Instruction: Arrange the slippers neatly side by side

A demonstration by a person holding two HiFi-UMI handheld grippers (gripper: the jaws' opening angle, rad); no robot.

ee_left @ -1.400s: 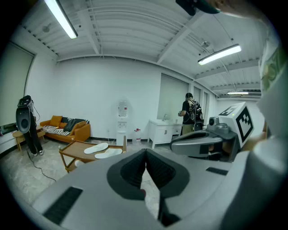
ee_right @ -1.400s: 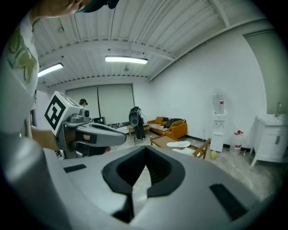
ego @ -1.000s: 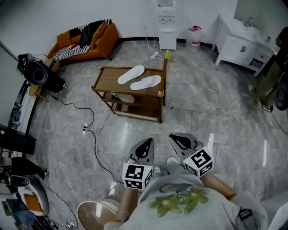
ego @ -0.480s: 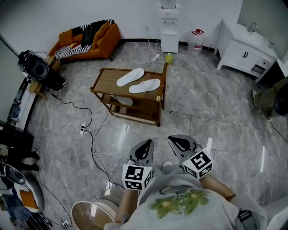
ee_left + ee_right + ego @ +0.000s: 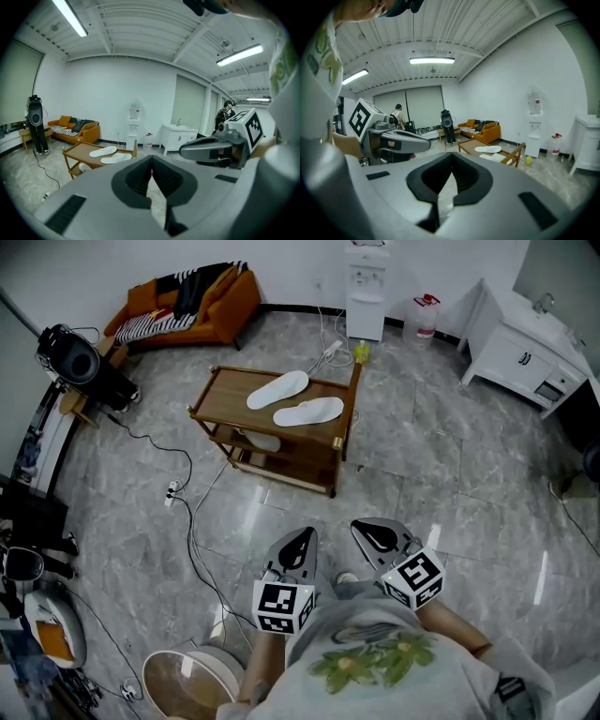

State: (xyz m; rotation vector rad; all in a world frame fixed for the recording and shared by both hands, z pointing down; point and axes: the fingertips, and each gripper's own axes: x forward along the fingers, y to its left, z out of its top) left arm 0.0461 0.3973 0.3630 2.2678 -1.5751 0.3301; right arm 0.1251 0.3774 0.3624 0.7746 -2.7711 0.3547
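My left gripper (image 5: 151, 161) has its jaws pressed together on nothing, and my right gripper (image 5: 451, 158) likewise shows its two dark pads meeting at the tips with nothing between them; both are held low in front of my body, over the grey marble floor (image 5: 450, 474) and well apart from the task's things. The two white slippers (image 5: 277, 390) (image 5: 308, 412) lie flat on the top shelf of a wooden trolley (image 5: 223, 395) across the room. The farther one's long axis slants up to the right in the head view and the nearer one's runs almost level, so they splay into a shallow V (heel and toe ends I cannot tell apart).
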